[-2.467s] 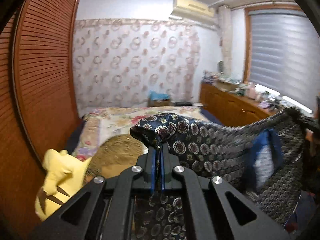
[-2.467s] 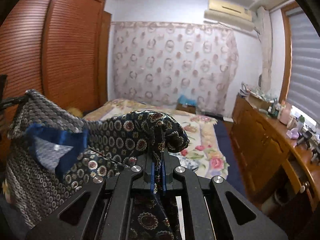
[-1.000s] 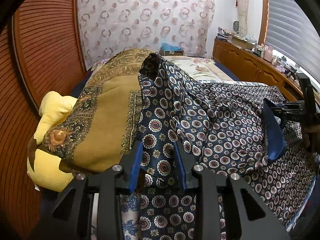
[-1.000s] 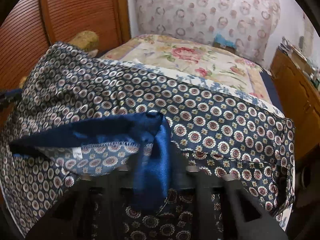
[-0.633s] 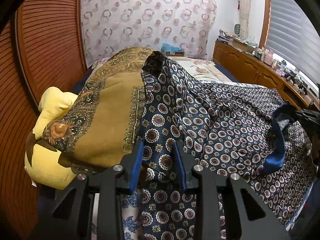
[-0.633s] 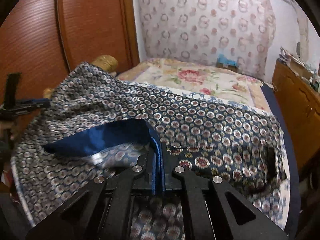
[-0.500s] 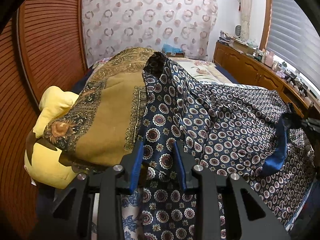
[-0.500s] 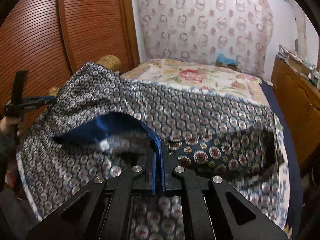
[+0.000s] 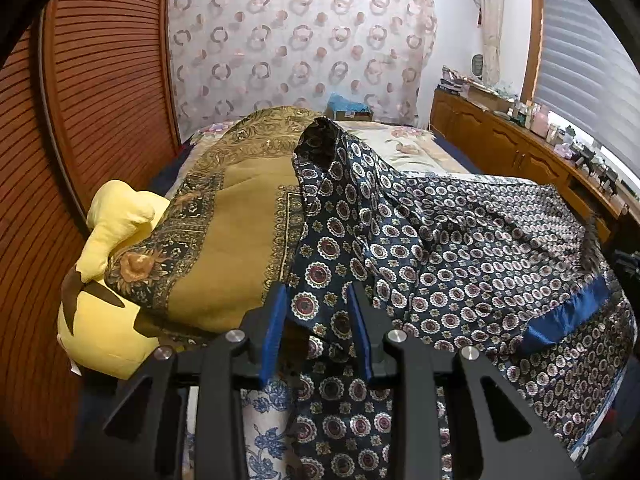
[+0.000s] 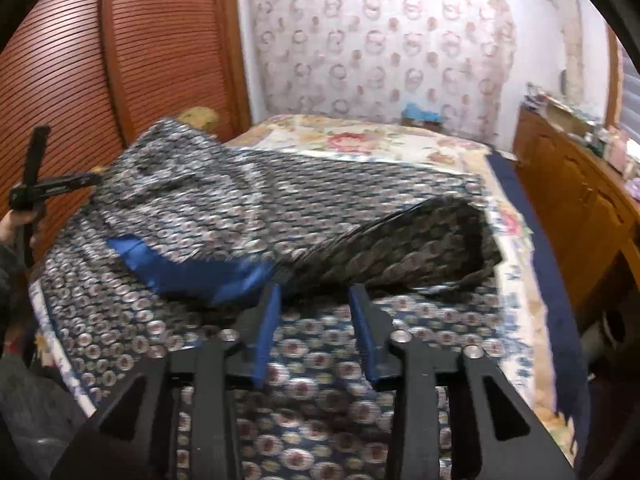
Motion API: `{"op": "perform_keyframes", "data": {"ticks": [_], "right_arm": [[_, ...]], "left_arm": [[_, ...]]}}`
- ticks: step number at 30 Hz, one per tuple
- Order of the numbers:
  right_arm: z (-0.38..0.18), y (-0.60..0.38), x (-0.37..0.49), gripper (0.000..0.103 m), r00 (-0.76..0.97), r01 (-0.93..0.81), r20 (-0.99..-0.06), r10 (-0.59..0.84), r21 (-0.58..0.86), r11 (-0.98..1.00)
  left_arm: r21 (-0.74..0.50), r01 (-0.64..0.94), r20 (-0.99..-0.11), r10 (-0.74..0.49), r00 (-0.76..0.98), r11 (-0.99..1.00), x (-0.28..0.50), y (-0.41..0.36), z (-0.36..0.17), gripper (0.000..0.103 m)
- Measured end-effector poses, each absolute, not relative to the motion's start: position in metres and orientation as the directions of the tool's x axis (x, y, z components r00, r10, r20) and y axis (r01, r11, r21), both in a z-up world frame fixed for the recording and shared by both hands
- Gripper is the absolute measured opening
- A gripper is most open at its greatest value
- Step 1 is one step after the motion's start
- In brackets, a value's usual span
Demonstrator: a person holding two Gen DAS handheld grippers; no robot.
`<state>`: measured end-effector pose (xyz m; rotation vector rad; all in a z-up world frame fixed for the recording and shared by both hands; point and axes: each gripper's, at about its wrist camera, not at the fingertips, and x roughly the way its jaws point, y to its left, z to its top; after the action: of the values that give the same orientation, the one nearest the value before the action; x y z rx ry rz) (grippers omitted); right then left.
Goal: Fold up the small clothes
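A navy garment with a medallion print (image 9: 440,252) lies spread over the bed, with a plain blue band (image 9: 568,316) at its right edge. It also shows in the right wrist view (image 10: 280,200), blurred, with the blue band (image 10: 192,268) in front. My left gripper (image 9: 318,304) is open just above the near edge of the cloth. My right gripper (image 10: 314,304) is open above the cloth and holds nothing. The left gripper also shows at the far left of the right wrist view (image 10: 36,188).
A mustard patterned cloth (image 9: 236,240) lies over a yellow plush pillow (image 9: 108,280) at the left. The floral bed cover (image 10: 360,140) lies beyond. Wooden louvred wardrobe doors (image 9: 104,80) stand at the left, a wooden dresser (image 9: 520,156) at the right.
My right gripper has opened and let go of the blue band; the garment has dropped flat onto the bed. My left gripper stays open and has hardly moved.
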<state>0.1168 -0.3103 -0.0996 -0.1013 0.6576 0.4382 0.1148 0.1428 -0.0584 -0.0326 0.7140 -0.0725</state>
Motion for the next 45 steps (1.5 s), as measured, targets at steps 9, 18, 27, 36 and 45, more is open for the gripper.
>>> {"op": "perform_keyframes", "data": {"ticks": [9, 18, 27, 36, 45], "right_arm": [[-0.094, -0.361, 0.149, 0.047, 0.761, -0.263, -0.607, 0.228, 0.032, 0.964], [-0.118, -0.396, 0.191, 0.047, 0.712, -0.136, -0.690, 0.125, 0.039, 0.990], [-0.138, -0.412, 0.204, 0.047, 0.666, -0.121, -0.731, 0.148, 0.089, 0.989], [-0.128, -0.402, 0.199, 0.006, 0.692, -0.202, -0.694, 0.202, 0.083, 0.976], [-0.098, -0.405, 0.173, 0.000, 0.750, -0.231, -0.613, 0.248, 0.108, 0.967]], "left_arm": [[-0.008, 0.028, -0.658, -0.026, 0.753, 1.000, 0.121, 0.143, -0.061, 0.030], [-0.054, 0.042, -0.661, -0.067, 0.747, 0.998, 0.119, 0.147, -0.068, 0.030], [-0.036, 0.081, -0.637, -0.086, 0.766, 0.996, 0.111, 0.136, -0.063, 0.011], [-0.042, 0.107, -0.587, -0.111, 0.802, 0.993, 0.104, 0.127, -0.042, 0.000], [-0.110, 0.084, -0.531, -0.130, 0.837, 0.990, 0.069, 0.141, -0.029, 0.000]]}}
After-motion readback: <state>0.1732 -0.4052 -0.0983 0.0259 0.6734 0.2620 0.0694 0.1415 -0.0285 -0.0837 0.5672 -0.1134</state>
